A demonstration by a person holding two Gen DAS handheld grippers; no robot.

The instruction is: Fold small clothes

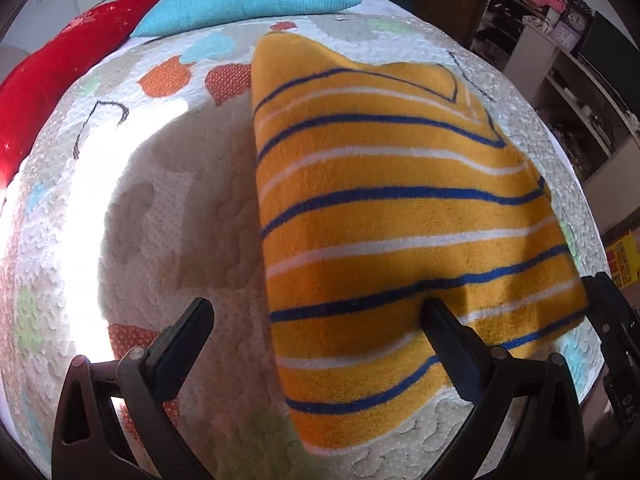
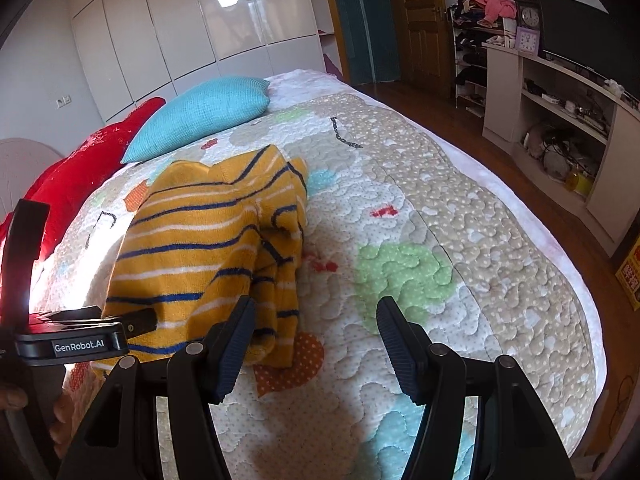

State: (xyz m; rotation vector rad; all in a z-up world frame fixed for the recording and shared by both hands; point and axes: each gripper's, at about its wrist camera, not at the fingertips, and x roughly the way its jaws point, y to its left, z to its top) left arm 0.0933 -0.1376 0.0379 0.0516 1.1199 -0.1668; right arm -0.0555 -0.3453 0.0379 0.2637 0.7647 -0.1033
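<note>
A yellow garment [image 1: 380,216] with blue and white stripes lies folded on the quilted bed; it also shows in the right wrist view [image 2: 208,240]. My left gripper [image 1: 316,312] is open, its right finger [image 1: 448,336] resting over the garment's near edge and its left finger over bare quilt. My right gripper [image 2: 316,320] is open and empty, just right of the garment's near corner. The left gripper's body [image 2: 80,340] shows at the left of the right wrist view, beside the garment.
The bed's patterned quilt [image 2: 420,240] spreads right of the garment. A turquoise pillow [image 2: 200,116] and a red pillow [image 2: 80,168] lie at the head. White shelves [image 2: 560,120] and a wooden floor are to the right of the bed edge.
</note>
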